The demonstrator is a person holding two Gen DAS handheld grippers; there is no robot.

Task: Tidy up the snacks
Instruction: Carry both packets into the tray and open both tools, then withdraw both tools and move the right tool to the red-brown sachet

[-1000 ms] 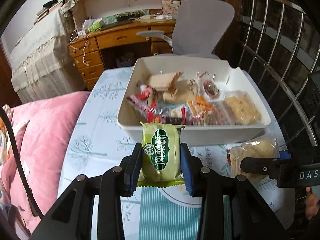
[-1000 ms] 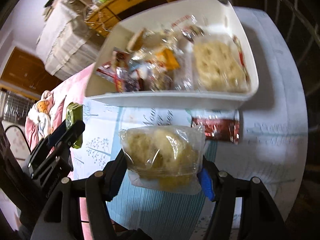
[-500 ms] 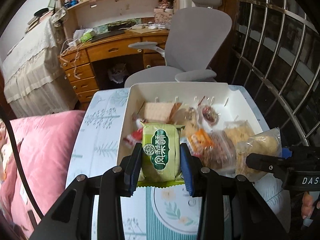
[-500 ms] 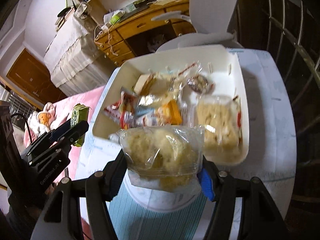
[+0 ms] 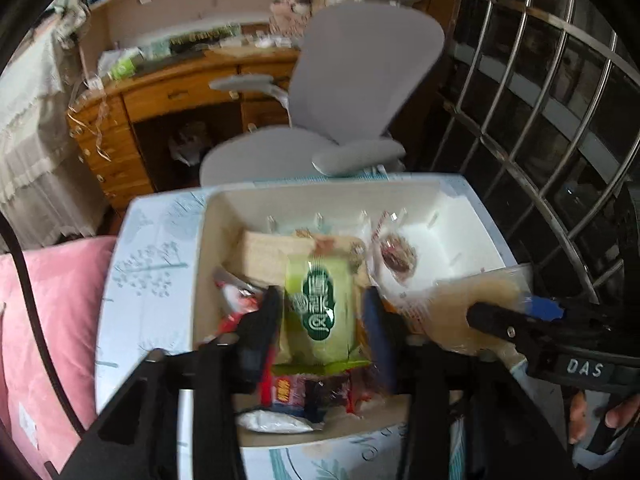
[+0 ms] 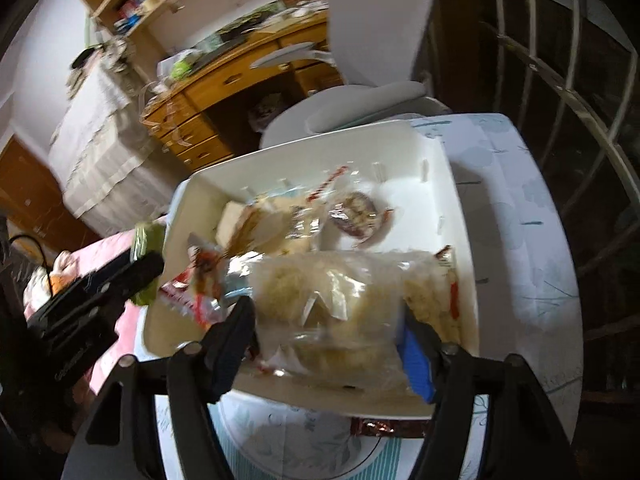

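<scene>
Both grippers over white bin, jaws opening: left gripper letting go green packet, right gripper releasing clear pastry bag; most snacks already binned, red wrapper remains at table's near edge.

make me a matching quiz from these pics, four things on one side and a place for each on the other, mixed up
Things:
1. green packet
2. clear bag
3. dark red packet
4. grey chair

Places:
A. on the table, just outside the bin's near wall
B. between the left gripper's fingers, over the bin
C. beyond the table's far edge
D. between the right gripper's fingers, over the bin

Pairs: 1-B, 2-D, 3-A, 4-C
</scene>
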